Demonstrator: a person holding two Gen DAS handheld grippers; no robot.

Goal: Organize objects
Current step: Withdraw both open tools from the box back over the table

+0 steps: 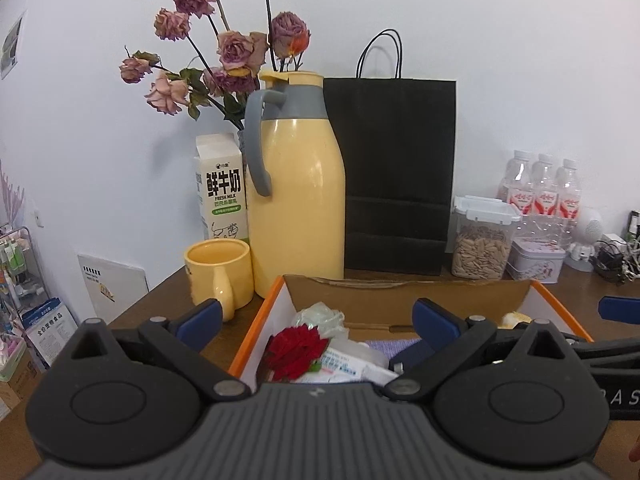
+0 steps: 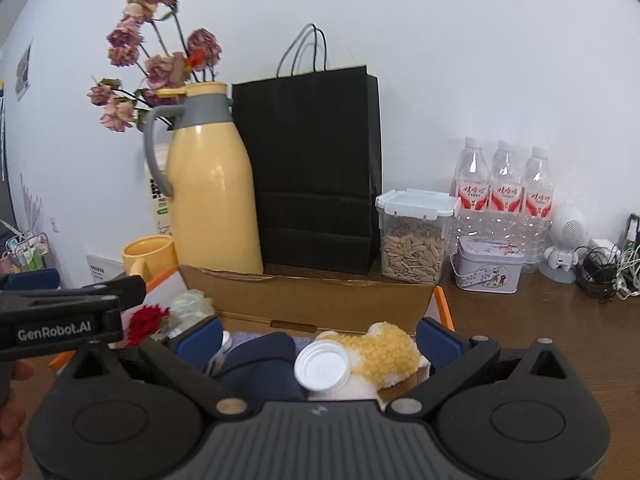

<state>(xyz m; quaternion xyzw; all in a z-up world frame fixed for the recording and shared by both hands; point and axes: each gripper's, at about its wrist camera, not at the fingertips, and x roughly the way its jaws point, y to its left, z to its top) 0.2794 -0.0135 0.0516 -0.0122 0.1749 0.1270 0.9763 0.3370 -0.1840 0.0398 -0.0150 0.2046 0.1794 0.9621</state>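
An orange-edged cardboard box (image 1: 256, 316) stands on the brown table and also shows in the right wrist view (image 2: 320, 300). It holds a red fabric rose (image 1: 296, 350), a pale green flower (image 1: 320, 316), a white packet (image 1: 348, 366), a navy cloth (image 2: 260, 364), a white cap (image 2: 322, 366) and a yellow plush toy (image 2: 388, 350). My left gripper (image 1: 318, 316) is open and empty above the box's left half. My right gripper (image 2: 320, 338) is open and empty above the plush toy and cap.
Behind the box stand a yellow thermos (image 1: 296, 188), a yellow mug (image 1: 218, 272), a milk carton (image 1: 218, 192), dried roses (image 1: 224, 48), a black paper bag (image 1: 394, 176), a seed jar (image 2: 414, 236), a tin (image 2: 490, 266), three water bottles (image 2: 504, 192) and cables (image 2: 604, 268).
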